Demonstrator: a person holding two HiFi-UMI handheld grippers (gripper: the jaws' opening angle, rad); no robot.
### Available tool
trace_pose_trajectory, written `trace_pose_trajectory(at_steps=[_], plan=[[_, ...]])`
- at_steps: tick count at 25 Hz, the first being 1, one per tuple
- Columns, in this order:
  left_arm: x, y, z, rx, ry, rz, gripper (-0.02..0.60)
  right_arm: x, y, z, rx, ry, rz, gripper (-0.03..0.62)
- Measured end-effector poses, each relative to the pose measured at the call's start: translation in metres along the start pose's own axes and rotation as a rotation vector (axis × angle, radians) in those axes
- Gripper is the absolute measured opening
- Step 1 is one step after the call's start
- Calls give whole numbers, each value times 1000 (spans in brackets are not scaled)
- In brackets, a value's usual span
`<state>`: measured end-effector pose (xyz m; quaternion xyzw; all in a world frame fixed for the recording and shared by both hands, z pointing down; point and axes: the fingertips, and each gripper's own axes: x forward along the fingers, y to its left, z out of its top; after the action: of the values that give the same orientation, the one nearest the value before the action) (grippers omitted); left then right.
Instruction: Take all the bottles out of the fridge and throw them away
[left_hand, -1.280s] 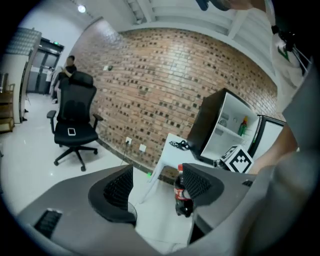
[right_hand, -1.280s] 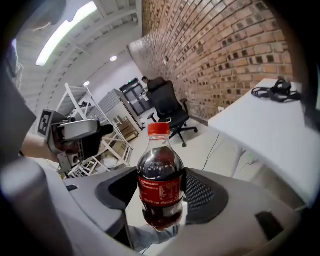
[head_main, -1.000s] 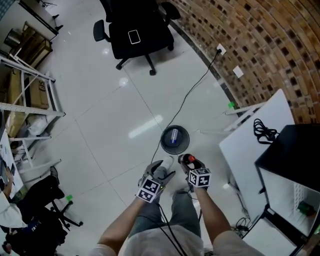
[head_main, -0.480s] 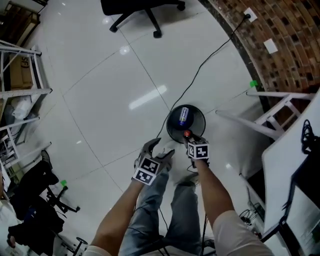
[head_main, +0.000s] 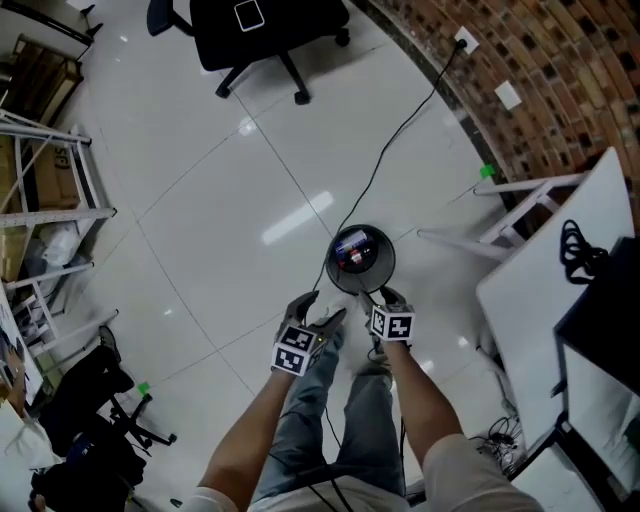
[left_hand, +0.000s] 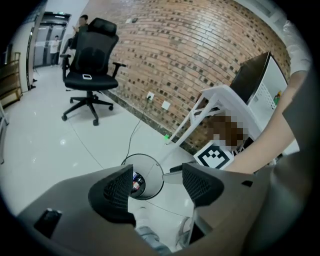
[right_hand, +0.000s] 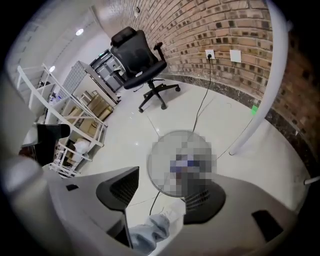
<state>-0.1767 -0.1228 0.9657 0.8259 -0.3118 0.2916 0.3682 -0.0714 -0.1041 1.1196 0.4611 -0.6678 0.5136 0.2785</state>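
Bottles (head_main: 352, 255) lie in the bin (head_main: 331, 268), just ahead of and below both claws; right claw (head_main: 385, 297) nearer, at the rim, empty, jaws apart but just closing; left claw (head_main: 320, 310) open, empty.

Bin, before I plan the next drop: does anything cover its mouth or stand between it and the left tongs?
Nothing visible does. The bin stands uncovered, just beyond the open, empty left tongs.
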Motion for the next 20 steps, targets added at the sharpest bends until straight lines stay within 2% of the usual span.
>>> trace_pose_trajectory(at_steps=[2, 5, 9, 12, 16, 20], plan=[[-14, -20, 20, 27, -9, -22, 296, -39, 14, 7, 3, -28, 12, 291], [-37, -56, 65, 98, -38, -68, 296, -117, 31, 38, 1, -114, 16, 291], [-75, -126, 111, 191, -66, -158, 296, -242, 25, 52, 27, -255, -41, 307], [-105, -170, 152, 274, -123, -195, 296, -330, 26, 68, 22, -381, -90, 307], [-135, -231, 195, 290, -223, -245, 296, -453, 13, 68, 71, -613, -218, 307], [-149, -307, 241, 384, -304, -393, 296, -579, -5, 49, 169, -890, -405, 307]])
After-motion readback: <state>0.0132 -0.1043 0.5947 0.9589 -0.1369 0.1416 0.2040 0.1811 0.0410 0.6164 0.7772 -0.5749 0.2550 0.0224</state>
